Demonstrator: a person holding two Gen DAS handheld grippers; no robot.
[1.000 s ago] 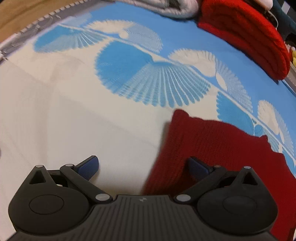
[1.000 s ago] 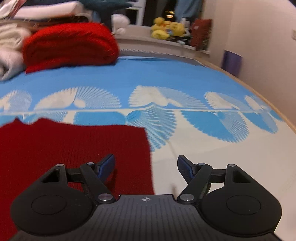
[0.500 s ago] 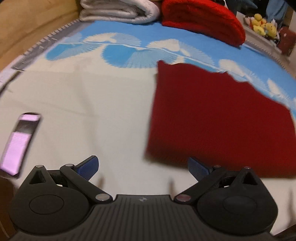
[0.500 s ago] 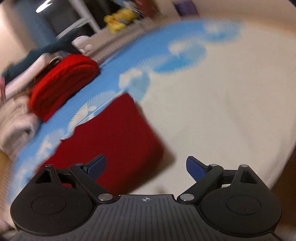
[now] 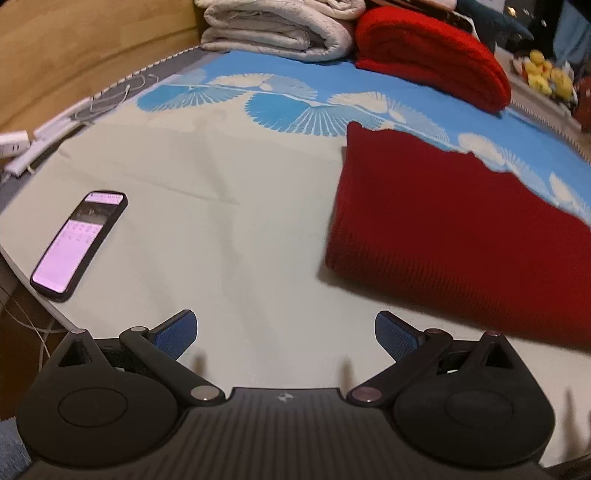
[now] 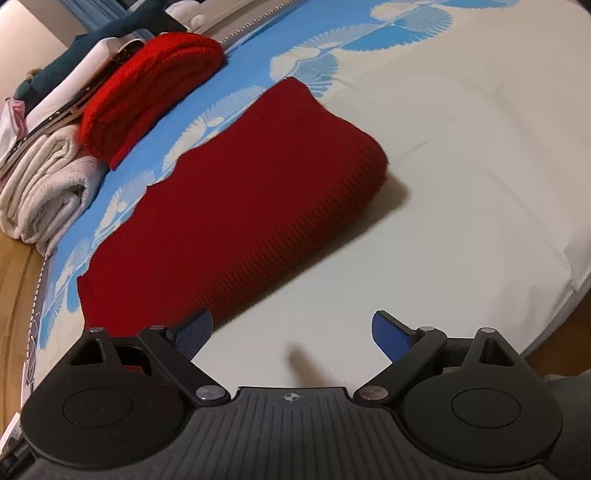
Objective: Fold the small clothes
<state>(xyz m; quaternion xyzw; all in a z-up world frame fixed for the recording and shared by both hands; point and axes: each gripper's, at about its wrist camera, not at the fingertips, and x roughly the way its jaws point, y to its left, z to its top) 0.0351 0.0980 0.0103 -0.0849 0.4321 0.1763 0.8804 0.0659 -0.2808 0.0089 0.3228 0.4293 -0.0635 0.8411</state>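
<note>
ribbed dark-red knit [image 6: 236, 206], folded rectangle, smooth sheet [image 6: 461, 184]

Bedroom: bed [image 5: 229, 206], folded blankets [image 5: 280, 29]

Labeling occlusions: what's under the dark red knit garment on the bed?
The dark red knit garment lies flat on the bed sheet, straddling its cream part and blue fan-print band. Whatever sits between its folded layers is covered.
</note>
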